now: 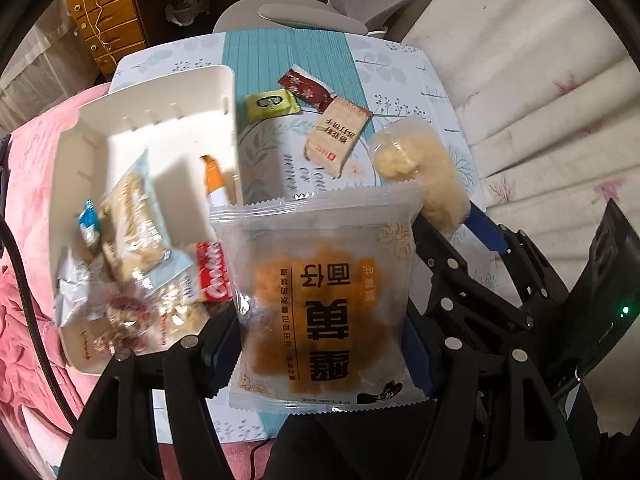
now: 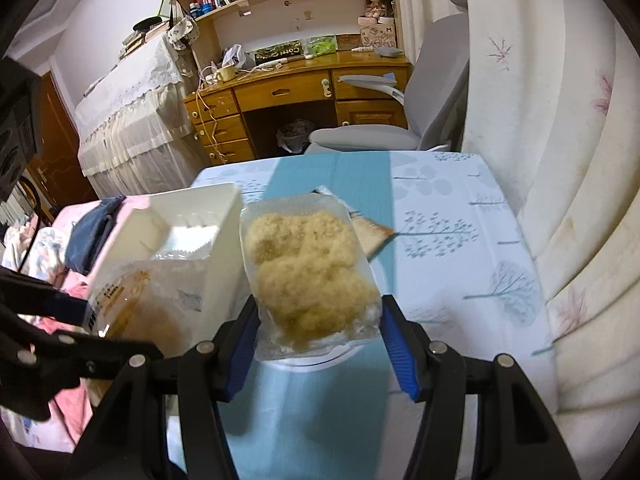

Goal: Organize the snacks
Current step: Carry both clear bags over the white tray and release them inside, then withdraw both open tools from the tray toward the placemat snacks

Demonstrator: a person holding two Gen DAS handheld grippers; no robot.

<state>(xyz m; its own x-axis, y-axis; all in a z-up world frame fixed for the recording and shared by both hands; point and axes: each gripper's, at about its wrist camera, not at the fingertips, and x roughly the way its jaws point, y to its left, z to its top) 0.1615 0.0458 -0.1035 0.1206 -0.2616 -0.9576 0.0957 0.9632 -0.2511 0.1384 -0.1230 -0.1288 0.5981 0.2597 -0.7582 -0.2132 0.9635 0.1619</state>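
Left wrist: left tool (image 1: 320,344) grips bread pack (image 1: 326,300) — upright; right tool (image 2: 320,344) grips rice-cake pack (image 2: 310,272) — lengthwise.

Clear glossy film packet (image 1: 324,300), frosted at serrated seams, orange crumbly contents. Second clear glossy pouch (image 2: 310,276), pale rough-crumbed pieces inside. Organizer box (image 1: 160,120): smooth matt white plastic. Tablecloth (image 2: 448,216): smooth printed sheet, slight sheen. Gripper pads (image 2: 402,360): ribbed blue rubber-like; arms matt black plastic. Desk (image 2: 288,92): varnished wood.
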